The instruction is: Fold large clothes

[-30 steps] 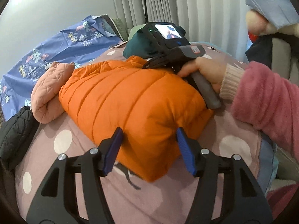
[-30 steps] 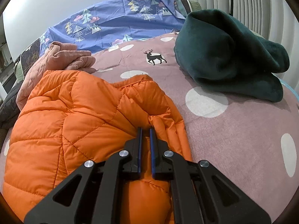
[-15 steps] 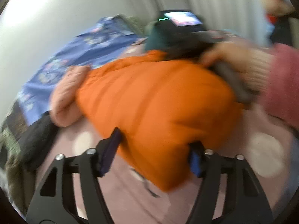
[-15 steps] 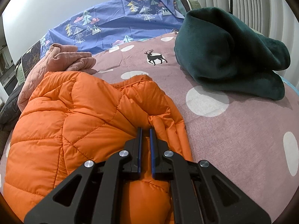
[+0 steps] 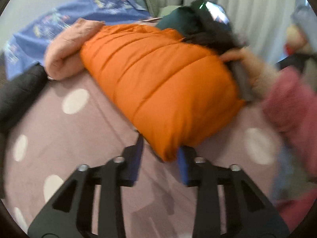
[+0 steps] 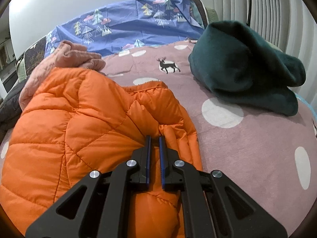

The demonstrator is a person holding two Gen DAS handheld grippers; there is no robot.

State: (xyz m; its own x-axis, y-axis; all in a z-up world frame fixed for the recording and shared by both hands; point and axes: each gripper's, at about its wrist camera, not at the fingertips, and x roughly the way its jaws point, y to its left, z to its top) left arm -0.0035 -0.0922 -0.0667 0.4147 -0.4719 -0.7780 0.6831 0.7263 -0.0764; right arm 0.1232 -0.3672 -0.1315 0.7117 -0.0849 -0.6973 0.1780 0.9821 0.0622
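Observation:
An orange puffer jacket (image 5: 158, 79) lies folded into a thick bundle on the pink polka-dot bed cover (image 5: 69, 138). My left gripper (image 5: 160, 154) is open, its blue pads on either side of the bundle's near corner. The view is blurred. My right gripper (image 6: 154, 138) is shut on a fold of the orange jacket (image 6: 79, 129) near its top edge. In the left wrist view the right gripper (image 5: 214, 29) and the hand holding it rest on the far right of the bundle.
A dark green plush garment (image 6: 247, 65) lies at the back right of the bed. A pink quilted garment (image 6: 65, 59) and a black one (image 5: 17, 91) lie left of the jacket. A blue patterned sheet (image 6: 128, 27) covers the headboard. Curtains hang behind.
My left gripper has pulled back toward me and shifted, so the bundle's corner now sits at its fingertips, and its jaws have narrowed. The right gripper has kept its hold and place.

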